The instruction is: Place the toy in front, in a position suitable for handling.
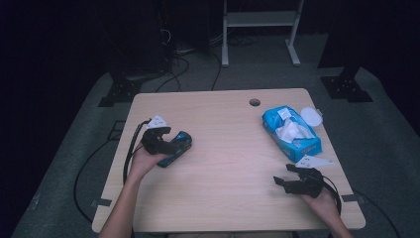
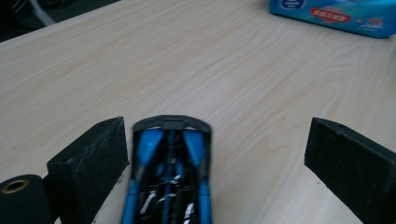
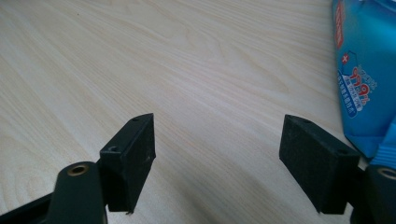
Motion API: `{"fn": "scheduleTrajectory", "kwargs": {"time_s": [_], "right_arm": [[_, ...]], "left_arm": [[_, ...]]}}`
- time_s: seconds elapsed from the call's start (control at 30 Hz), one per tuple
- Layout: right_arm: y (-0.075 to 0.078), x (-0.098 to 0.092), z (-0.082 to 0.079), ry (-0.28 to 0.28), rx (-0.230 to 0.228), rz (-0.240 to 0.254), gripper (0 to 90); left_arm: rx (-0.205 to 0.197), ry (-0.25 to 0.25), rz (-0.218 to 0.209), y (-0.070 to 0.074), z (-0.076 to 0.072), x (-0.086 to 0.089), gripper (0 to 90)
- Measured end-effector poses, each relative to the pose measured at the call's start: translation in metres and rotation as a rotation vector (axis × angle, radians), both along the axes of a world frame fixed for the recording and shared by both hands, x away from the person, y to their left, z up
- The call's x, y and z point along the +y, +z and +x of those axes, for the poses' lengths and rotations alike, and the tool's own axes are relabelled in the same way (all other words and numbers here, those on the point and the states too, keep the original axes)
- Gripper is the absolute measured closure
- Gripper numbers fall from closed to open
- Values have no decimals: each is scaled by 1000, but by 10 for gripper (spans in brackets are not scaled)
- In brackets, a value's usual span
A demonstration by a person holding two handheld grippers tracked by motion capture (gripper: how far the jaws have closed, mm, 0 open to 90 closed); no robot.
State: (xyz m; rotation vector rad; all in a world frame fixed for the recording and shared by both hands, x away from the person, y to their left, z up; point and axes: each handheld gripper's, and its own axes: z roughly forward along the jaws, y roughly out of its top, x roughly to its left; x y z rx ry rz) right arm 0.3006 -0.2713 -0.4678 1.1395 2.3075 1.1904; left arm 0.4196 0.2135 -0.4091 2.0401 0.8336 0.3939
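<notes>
A blue and black toy-like object (image 2: 170, 172) lies on the wooden table (image 1: 228, 163), lengthwise between the jaws of my left gripper (image 2: 217, 135). Those jaws stand wide apart; the left pad (image 2: 93, 158) is close beside the object and the right pad is well clear of it. In the high view the left gripper (image 1: 171, 139) sits at the table's left with the object (image 1: 183, 144) under it. My right gripper (image 1: 283, 174) rests near the front right, open. In its own view the right gripper (image 3: 219, 128) has bare table between its pads.
A blue pack of wipes (image 1: 291, 131) with white sheets showing lies at the right, close beyond the right gripper, with a white round lid (image 1: 311, 116) behind it. The wipes pack (image 3: 364, 70) edges the right gripper view. A cable hole (image 1: 254, 102) marks the far edge.
</notes>
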Motion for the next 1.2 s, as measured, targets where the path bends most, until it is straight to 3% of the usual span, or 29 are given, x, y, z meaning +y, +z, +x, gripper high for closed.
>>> {"fn": "scheduleTrajectory", "kwargs": {"time_s": [0.13, 0.27, 0.33, 0.4, 0.57, 0.8, 0.93, 1.03, 1.2], "right_arm": [[-1, 1, 1, 4, 4, -4, 259], [-1, 1, 1, 5, 2, -4, 259], [0, 2, 0, 5, 3, -4, 259], [-1, 3, 0, 8, 3, -5, 259], [0, 6, -2, 19, -1, -10, 259], [-1, 6, -1, 26, 1, -13, 259], [-1, 6, -1, 27, 3, -13, 259], [-1, 7, -1, 28, 3, -15, 259], [-1, 7, -1, 28, 3, -14, 260]], "left_arm": [[47, 18, 27, -8, 8, 4, 55], [99, 22, 102, -21, 14, 2, 55], [117, 27, 140, -29, 17, -1, 55], [144, 39, 228, -40, 22, -7, 55], [168, 28, 235, -44, 23, -8, 68], [234, 12, 239, -52, 25, -3, 134], [237, 11, 240, -54, 25, -2, 150], [208, 10, 285, -53, 22, -5, 235], [198, 15, 286, -52, 21, -5, 256]]}}
